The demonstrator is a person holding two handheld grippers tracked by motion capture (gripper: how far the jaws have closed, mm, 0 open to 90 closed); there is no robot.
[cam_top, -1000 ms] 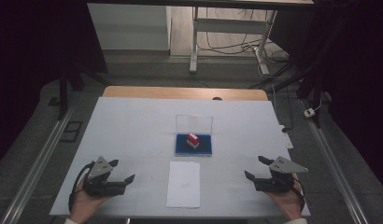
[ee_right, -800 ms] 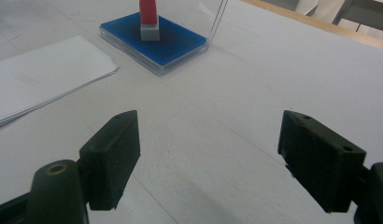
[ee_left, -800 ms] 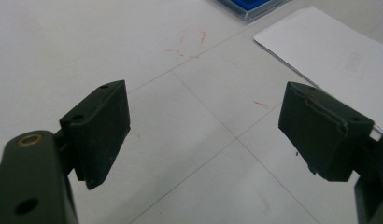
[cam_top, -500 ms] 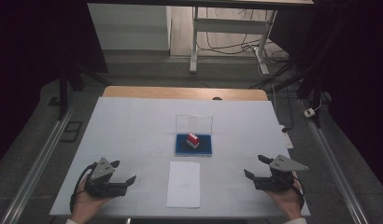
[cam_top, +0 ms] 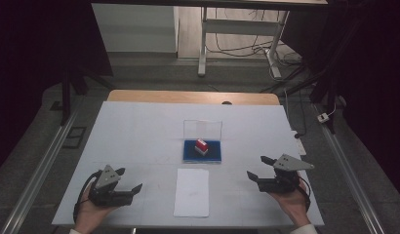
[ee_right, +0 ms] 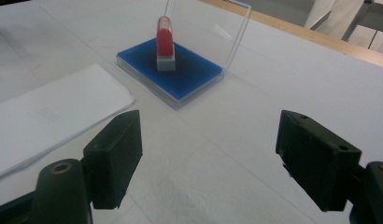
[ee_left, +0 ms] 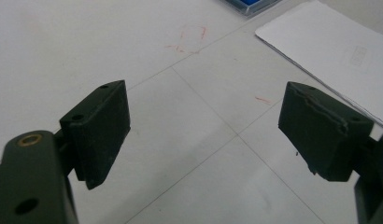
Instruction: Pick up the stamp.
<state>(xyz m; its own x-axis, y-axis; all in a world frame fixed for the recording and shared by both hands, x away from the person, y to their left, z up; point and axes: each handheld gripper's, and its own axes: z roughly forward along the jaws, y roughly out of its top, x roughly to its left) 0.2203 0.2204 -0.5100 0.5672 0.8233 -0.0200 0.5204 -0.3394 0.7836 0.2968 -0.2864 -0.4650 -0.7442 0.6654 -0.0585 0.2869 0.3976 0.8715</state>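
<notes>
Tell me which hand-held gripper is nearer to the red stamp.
The right hand-held gripper; it sits closer to the red stamp than the left hand-held gripper.

A white table top (cam_top: 139, 131) takes up the lower middle of the high view, with a strip of bare wood (cam_top: 188, 96) along its far edge. Faint seam lines cross the white surface (they show close up in the left gripper view, beside some reddish marks (ee_left: 192, 37)). Around the table lies grey floor (cam_top: 139, 73). Metal rails (cam_top: 37, 170) run along the floor at lower left and lower right. At upper centre stands a white metal frame (cam_top: 204, 39) with cables (cam_top: 237, 48) trailing beneath it. A white panel (cam_top: 134, 27) sits at upper left of centre. The upper corners are dark.
</notes>
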